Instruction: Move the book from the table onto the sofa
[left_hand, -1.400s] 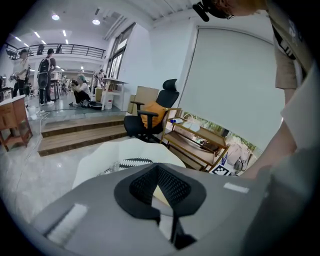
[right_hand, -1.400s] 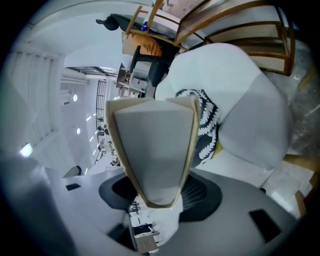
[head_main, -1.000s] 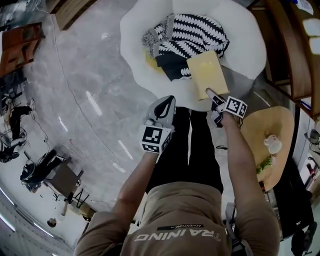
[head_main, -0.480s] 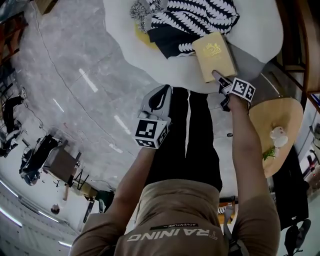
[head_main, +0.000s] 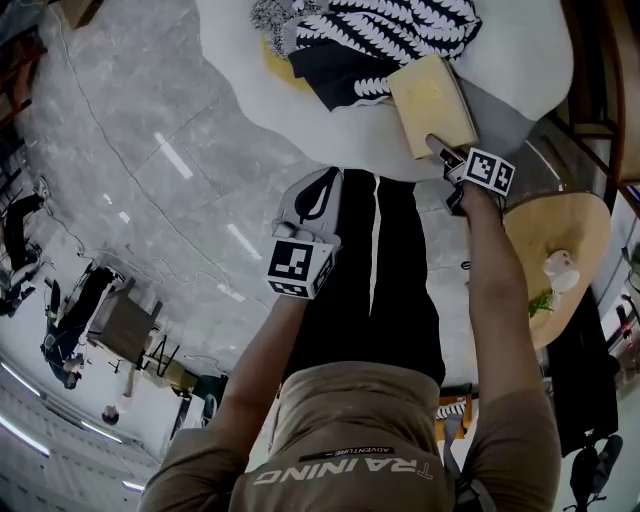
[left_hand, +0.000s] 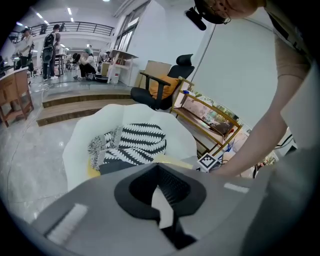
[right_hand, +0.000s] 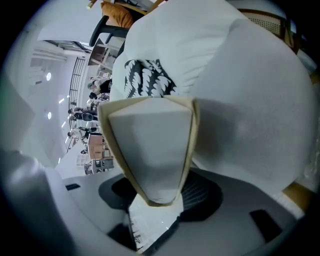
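Note:
The yellow book (head_main: 432, 100) is over the front part of the white sofa (head_main: 250, 90), beside a black-and-white striped throw (head_main: 380, 20). My right gripper (head_main: 437, 148) is shut on the book's near corner. In the right gripper view the book (right_hand: 150, 145) fills the space between the jaws (right_hand: 155, 200) and casts a shadow on the sofa cushion (right_hand: 250, 100). I cannot tell whether it rests on the cushion. My left gripper (head_main: 325, 185) hangs shut and empty in front of the person's legs, short of the sofa; its view shows the pads together (left_hand: 162, 200).
A round wooden table (head_main: 575, 225) with a white cup (head_main: 558, 265) stands at the right, close to the right arm. A black office chair (left_hand: 160, 90) and a shelf rack (left_hand: 215, 117) stand behind the sofa. Grey polished floor (head_main: 150, 180) lies to the left.
Both hands have come down a little toward the sofa. The book has sunk with the right gripper, still held at its near corner. The left gripper stays shut.

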